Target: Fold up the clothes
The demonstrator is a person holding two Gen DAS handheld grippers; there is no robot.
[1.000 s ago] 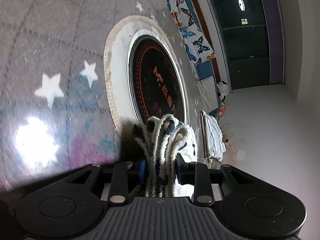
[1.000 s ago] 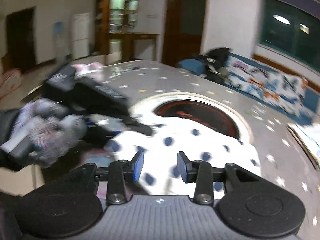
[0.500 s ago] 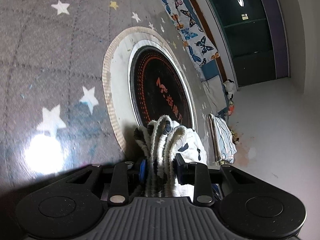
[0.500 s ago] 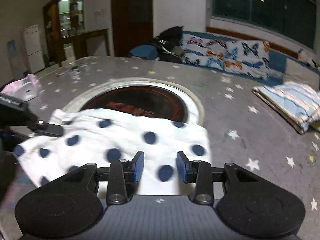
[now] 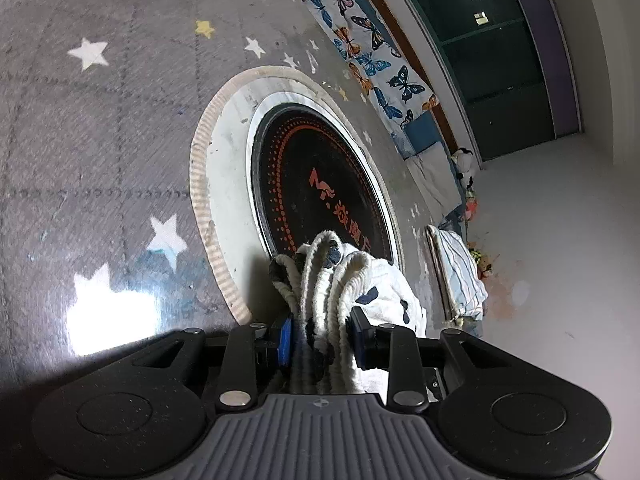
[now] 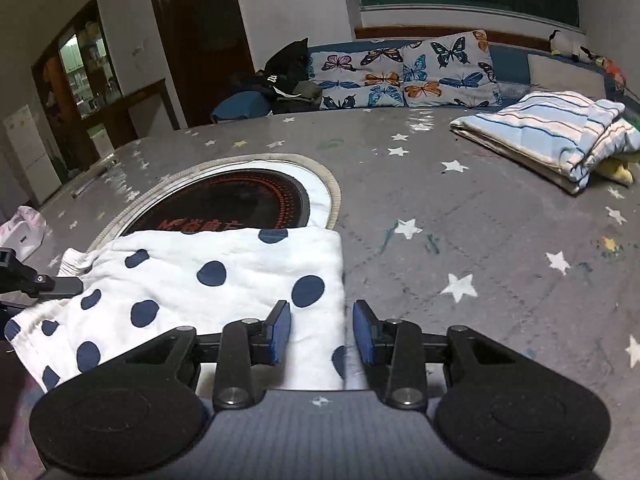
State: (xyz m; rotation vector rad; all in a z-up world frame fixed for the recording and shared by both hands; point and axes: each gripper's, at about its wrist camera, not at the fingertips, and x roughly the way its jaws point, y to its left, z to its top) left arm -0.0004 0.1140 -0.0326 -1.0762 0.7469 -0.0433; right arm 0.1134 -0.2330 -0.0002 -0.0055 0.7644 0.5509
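A white cloth with navy dots (image 6: 200,280) lies spread on the grey star-patterned table (image 6: 440,200), partly over the round black cooktop (image 6: 232,204). My right gripper (image 6: 321,332) is at the cloth's near right corner. Its jaws are closing with the cloth's right edge between them, and the pads do not press on it. My left gripper (image 5: 320,340) is shut on several bunched layers of the same cloth (image 5: 360,276) at its left end. One left finger (image 6: 36,282) shows at the left edge of the right wrist view.
A folded blue-striped cloth (image 6: 552,132) lies at the table's far right. Behind the table stands a sofa with butterfly cushions (image 6: 400,72) and dark clothes. A pink and white bag (image 6: 24,228) sits at the far left. A raised ribbed rim (image 5: 204,208) rings the cooktop.
My right gripper has swung right along the cloth to its right edge and sunk toward it, and its jaws have narrowed. My left gripper keeps its hold and has rolled slightly.
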